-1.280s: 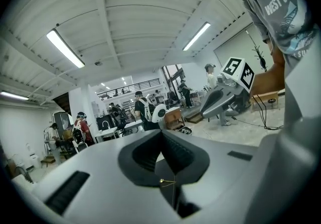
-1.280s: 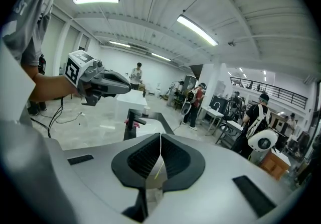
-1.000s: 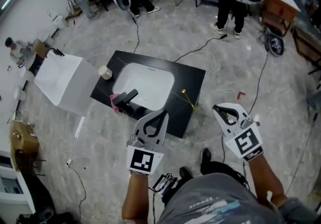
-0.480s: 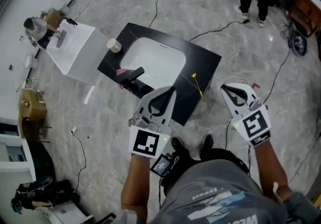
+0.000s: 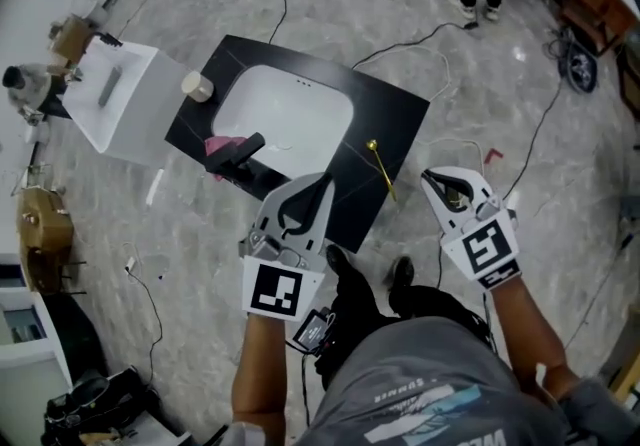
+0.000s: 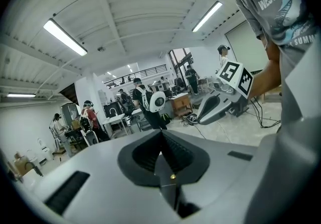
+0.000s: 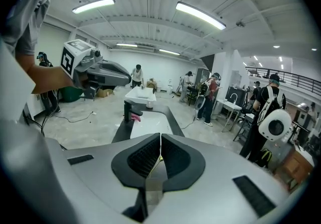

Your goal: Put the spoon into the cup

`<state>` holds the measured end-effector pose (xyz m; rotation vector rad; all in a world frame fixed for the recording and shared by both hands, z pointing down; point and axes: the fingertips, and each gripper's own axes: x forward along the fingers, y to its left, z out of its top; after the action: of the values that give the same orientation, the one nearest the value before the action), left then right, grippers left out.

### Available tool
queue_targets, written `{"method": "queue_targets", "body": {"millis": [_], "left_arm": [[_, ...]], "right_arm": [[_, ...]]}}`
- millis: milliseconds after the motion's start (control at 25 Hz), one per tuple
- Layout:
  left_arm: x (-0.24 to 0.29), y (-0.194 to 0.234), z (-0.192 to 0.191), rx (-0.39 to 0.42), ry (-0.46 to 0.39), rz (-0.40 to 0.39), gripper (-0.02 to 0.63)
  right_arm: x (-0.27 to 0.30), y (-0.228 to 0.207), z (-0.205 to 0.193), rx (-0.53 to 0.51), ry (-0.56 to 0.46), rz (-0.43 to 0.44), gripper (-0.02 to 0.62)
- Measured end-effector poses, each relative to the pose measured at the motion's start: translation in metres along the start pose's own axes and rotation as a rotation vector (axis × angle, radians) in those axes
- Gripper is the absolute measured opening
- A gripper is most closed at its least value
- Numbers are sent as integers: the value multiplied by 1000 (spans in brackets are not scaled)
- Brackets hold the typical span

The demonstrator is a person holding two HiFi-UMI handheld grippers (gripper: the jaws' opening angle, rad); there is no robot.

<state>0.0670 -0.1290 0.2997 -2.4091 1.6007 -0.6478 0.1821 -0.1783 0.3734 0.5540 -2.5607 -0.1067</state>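
Note:
A thin gold spoon (image 5: 377, 163) lies on the right part of the black counter (image 5: 390, 119), beside the white sink basin (image 5: 285, 119). A small beige cup (image 5: 197, 86) stands at the counter's far left corner. My left gripper (image 5: 322, 181) hovers over the counter's near edge, shut with nothing in it. My right gripper (image 5: 432, 177) is held to the right of the counter, over the floor, also shut and empty. Its tip is a short way right of the spoon. In the right gripper view the counter (image 7: 173, 119) lies ahead beyond the closed jaws.
A black faucet (image 5: 238, 153) and a pink cloth (image 5: 221, 145) sit at the basin's near left. A white stand with a second sink (image 5: 115, 99) is left of the counter. Cables (image 5: 440, 34) run across the marble floor. People stand at the far side of the room.
The head view has swung, so the counter sits lower and further left in the picture. Both grippers stay shut in front of the body. Spoon and cup have not moved on the counter.

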Motion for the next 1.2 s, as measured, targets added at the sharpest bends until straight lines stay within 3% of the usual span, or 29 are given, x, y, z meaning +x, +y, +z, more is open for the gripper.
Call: {"method": "queue_targets", "body": {"millis": [680, 1200], "left_arm": [[37, -11, -85, -107, 76, -122, 2], [59, -19, -147, -159, 141, -176, 2]], "right_arm": [[76, 25, -101, 107, 190, 19, 35], [128, 51, -185, 203, 336, 65, 94]]}}
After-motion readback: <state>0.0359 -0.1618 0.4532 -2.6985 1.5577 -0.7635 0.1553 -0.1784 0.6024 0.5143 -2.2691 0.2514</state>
